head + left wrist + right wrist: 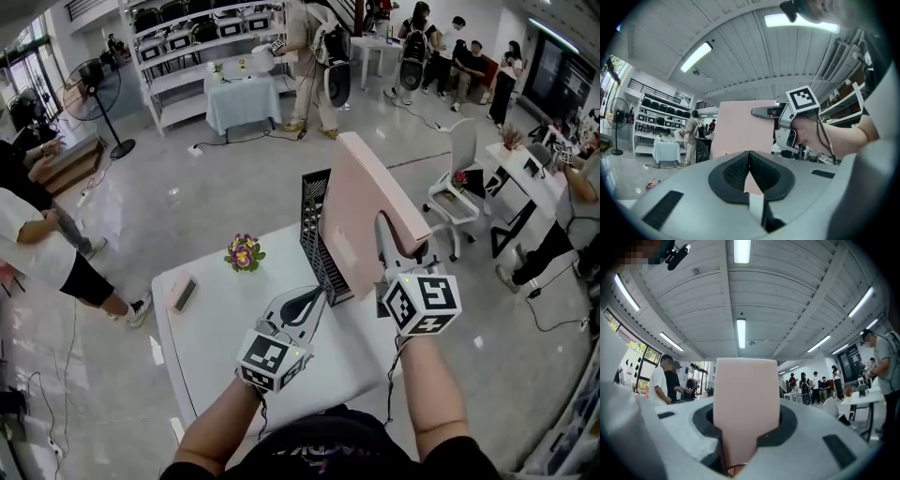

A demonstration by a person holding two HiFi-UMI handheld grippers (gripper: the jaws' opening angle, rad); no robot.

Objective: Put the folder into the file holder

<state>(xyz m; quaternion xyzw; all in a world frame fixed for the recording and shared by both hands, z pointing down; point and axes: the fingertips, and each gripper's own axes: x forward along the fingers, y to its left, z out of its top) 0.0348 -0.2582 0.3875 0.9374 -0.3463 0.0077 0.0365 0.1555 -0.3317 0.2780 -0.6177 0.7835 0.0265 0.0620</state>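
A pink folder is raised edge-on above the white table, just right of the black mesh file holder and leaning against its top. My right gripper is shut on the folder's near lower edge. In the right gripper view the folder fills the gap between the jaws of that gripper. My left gripper is shut and empty, low over the table by the holder's near end. In the left gripper view, its closed jaws point at the folder and the right gripper.
A small pot of flowers and a flat phone-like object lie on the table's left part. A white chair and a desk stand to the right. People stand and sit around the room.
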